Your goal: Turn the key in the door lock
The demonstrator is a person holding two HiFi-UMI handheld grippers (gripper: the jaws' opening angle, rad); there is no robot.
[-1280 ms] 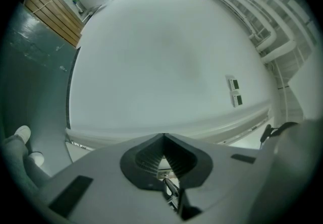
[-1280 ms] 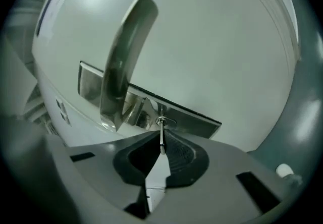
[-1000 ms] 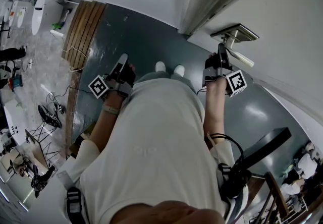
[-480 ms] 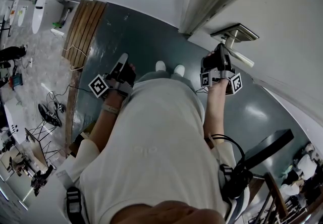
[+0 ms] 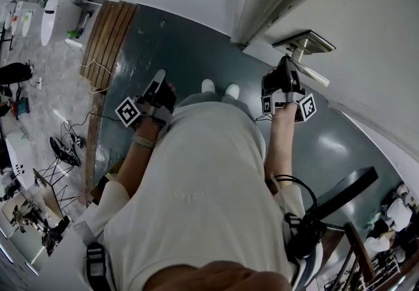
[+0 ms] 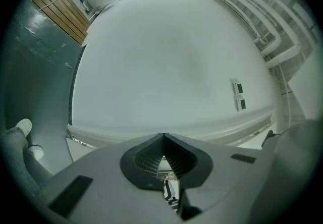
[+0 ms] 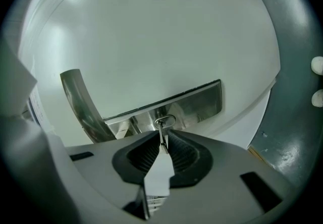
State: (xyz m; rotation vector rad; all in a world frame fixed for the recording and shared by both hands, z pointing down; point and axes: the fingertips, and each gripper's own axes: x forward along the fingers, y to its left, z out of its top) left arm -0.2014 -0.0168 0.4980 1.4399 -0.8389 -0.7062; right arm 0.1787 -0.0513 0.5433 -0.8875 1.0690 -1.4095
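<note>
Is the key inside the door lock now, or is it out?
Inside. The right gripper is shut on the key, whose tip enters the cylinder in the steel lock plate.

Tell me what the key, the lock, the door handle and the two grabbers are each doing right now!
key: stuck in the lock, pinched between the jaws.
lock: has the key inside it.
door handle: free, nothing is touching it.
right gripper: shut on the key.
left gripper: shut, holding nothing, away from the lock.
</note>
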